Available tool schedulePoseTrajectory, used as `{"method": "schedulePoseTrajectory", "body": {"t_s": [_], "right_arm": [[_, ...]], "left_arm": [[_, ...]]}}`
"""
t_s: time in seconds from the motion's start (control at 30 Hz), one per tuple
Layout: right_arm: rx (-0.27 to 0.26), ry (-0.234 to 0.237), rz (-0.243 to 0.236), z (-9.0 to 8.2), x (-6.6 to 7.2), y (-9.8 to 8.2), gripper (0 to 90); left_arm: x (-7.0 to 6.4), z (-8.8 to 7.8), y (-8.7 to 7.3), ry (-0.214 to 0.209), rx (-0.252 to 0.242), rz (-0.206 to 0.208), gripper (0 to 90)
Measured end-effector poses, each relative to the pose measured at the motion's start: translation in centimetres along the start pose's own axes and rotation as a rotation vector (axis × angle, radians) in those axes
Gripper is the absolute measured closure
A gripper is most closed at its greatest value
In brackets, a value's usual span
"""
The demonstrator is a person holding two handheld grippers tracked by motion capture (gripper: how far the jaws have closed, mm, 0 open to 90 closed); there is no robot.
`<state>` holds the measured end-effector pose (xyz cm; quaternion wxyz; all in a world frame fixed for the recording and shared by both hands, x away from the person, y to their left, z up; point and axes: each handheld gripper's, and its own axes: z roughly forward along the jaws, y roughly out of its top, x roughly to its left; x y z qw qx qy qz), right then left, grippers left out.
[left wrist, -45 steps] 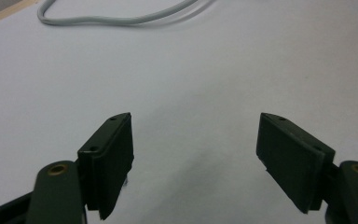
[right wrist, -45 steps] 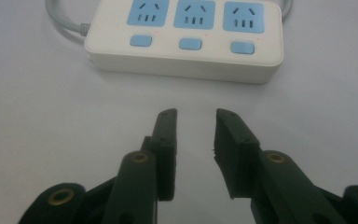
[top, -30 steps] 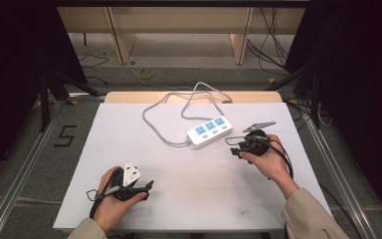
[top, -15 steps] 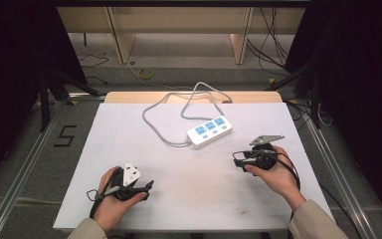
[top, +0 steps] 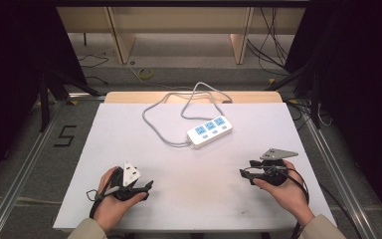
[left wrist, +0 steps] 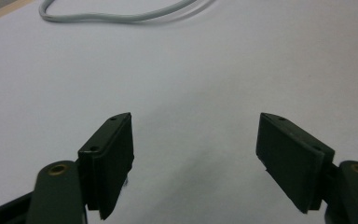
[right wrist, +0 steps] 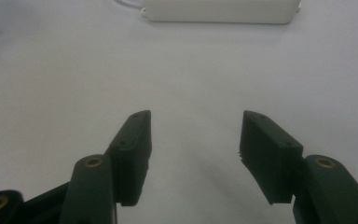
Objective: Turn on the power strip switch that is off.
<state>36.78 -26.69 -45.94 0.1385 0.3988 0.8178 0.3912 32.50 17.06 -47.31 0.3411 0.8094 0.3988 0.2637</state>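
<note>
A white power strip (top: pixel 209 130) with blue sockets lies near the middle of the white table top (top: pixel 129 129), and its grey cable (top: pixel 155 124) loops toward the far edge. In the right gripper view the strip (right wrist: pixel 219 11) lies ahead at the top. My right gripper (top: pixel 243 174) rests at the near right, jaws wide apart after just opening, nothing between them (right wrist: pixel 193 154). At the near left sits my left gripper (top: pixel 148 188), open and empty (left wrist: pixel 193 163), with the cable (left wrist: pixel 121 14) far ahead of it.
A wooden strip (top: pixel 194 97) borders the table's far edge. Metal rails (top: pixel 328 164) run along both sides, and a "5" (top: pixel 65 135) is marked on the floor to the left. Shelving and loose cables (top: pixel 273 35) stand beyond the table.
My right hand has drawn back from beside the power strip toward the near right edge, with its jaws spread wider. The left hand has stayed put.
</note>
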Motion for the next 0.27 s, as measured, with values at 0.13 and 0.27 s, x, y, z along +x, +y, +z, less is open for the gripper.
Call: {"method": "schedulePoseTrajectory", "body": {"t_s": [0.13, 0.27], "right_arm": [[-0.004, 0.000, 0.001, -0.14, 0.03, -0.63, 44.5], [-0.014, 0.000, 0.005, -0.29, 0.13, -0.73, 44.2]], "left_arm": [[0.08, -0.04, 0.02, 0.000, 0.001, 0.003, 27.7], [0.11, 0.03, 0.11, -0.002, 0.001, 0.004, 27.7]]}}
